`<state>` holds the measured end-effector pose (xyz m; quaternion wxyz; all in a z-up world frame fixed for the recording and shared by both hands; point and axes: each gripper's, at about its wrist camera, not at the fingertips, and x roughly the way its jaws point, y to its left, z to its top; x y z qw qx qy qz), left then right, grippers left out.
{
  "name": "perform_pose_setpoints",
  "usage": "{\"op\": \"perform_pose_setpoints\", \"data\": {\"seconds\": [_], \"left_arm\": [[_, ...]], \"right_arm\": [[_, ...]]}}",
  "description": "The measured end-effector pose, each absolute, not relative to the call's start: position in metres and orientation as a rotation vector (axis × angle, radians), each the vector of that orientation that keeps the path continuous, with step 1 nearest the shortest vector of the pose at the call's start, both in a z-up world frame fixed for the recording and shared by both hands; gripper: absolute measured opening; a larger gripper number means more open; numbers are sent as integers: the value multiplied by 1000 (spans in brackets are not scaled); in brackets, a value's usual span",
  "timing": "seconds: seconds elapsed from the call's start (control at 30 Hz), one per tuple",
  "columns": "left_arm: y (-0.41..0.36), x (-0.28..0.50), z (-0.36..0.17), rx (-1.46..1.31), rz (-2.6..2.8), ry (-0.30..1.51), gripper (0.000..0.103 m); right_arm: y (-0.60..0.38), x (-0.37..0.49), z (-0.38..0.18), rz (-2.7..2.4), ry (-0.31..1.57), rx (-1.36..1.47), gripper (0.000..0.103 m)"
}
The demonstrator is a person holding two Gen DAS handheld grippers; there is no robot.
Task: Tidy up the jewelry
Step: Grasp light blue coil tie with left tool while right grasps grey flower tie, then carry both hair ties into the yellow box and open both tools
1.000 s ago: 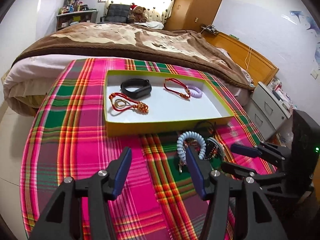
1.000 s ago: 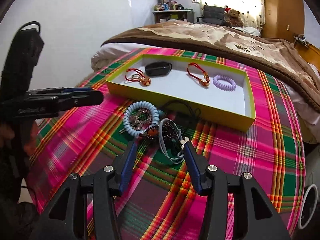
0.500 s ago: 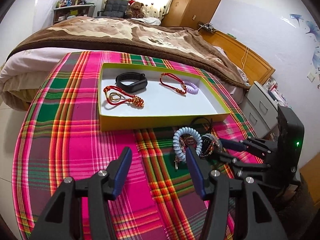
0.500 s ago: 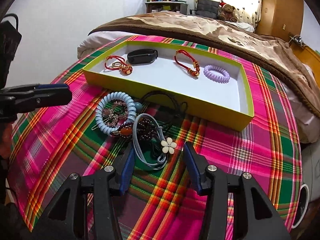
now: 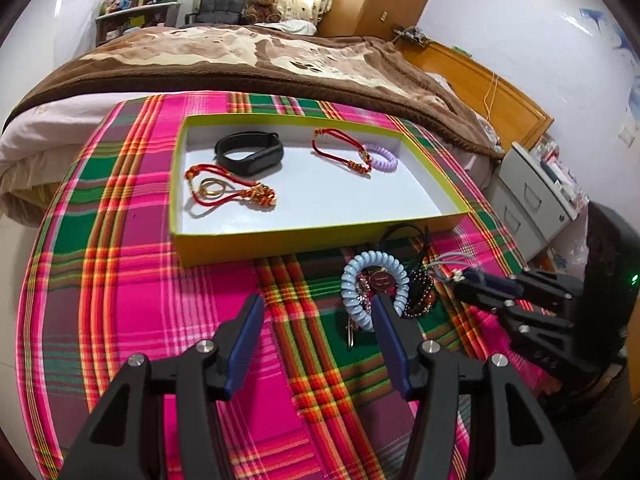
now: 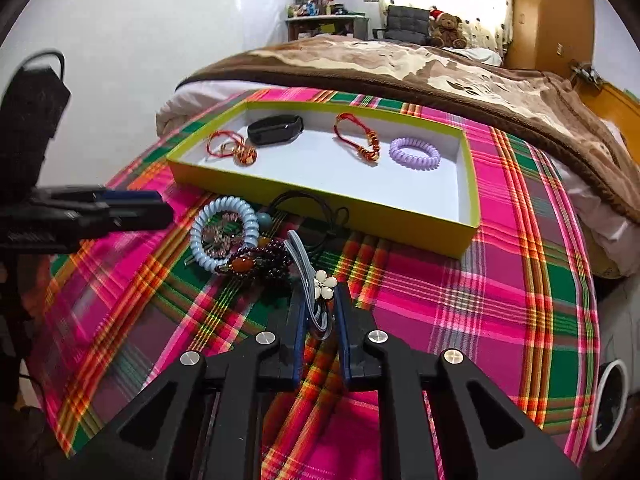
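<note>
A yellow-green tray (image 5: 280, 240) (image 6: 360, 216) on the plaid cloth holds a black band (image 5: 250, 153), two red cord bracelets (image 5: 230, 194) (image 6: 358, 138) and a purple coil tie (image 6: 415, 153). In front of the tray lies a pile: a light blue coil tie (image 5: 374, 288) (image 6: 224, 234), a dark bead bracelet (image 6: 256, 262) and black cords (image 6: 316, 208). My right gripper (image 6: 319, 304) is shut on a grey hair band with a white flower (image 6: 323, 286) at the pile's near edge. My left gripper (image 5: 316, 316) is open and empty just left of the pile.
The plaid-covered table (image 5: 120, 300) stands against a bed with a brown blanket (image 5: 240, 60). A white drawer cabinet (image 5: 532, 204) stands right of the table. My right gripper also shows in the left wrist view (image 5: 472, 282), and my left in the right wrist view (image 6: 132, 210).
My right gripper moved forward onto the pile and closed on the grey flower hair band. My left gripper stayed open and shifted slightly.
</note>
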<state>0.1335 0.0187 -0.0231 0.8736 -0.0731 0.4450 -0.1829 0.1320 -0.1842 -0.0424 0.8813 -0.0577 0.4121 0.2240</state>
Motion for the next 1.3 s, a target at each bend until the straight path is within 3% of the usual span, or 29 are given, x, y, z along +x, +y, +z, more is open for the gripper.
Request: {"op": "perform_pose_setpoints", "data": {"seconds": [0.33, 0.43, 0.6, 0.8, 1.3], "left_arm": [[-3, 153, -28, -86, -412, 951, 54], [-10, 156, -32, -59, -417, 965, 47], [-18, 156, -36, -18, -418, 978, 24], [-15, 152, -27, -25, -415, 946, 12], [14, 126, -6, -152, -442, 881, 10]], "right_arm": [[-211, 125, -32, 440, 820, -36, 14], [-216, 124, -29, 435, 809, -19, 14], [-222, 121, -25, 435, 794, 6, 14], [-226, 120, -24, 429, 791, 19, 14], [-225, 116, -20, 427, 779, 42, 14]]}}
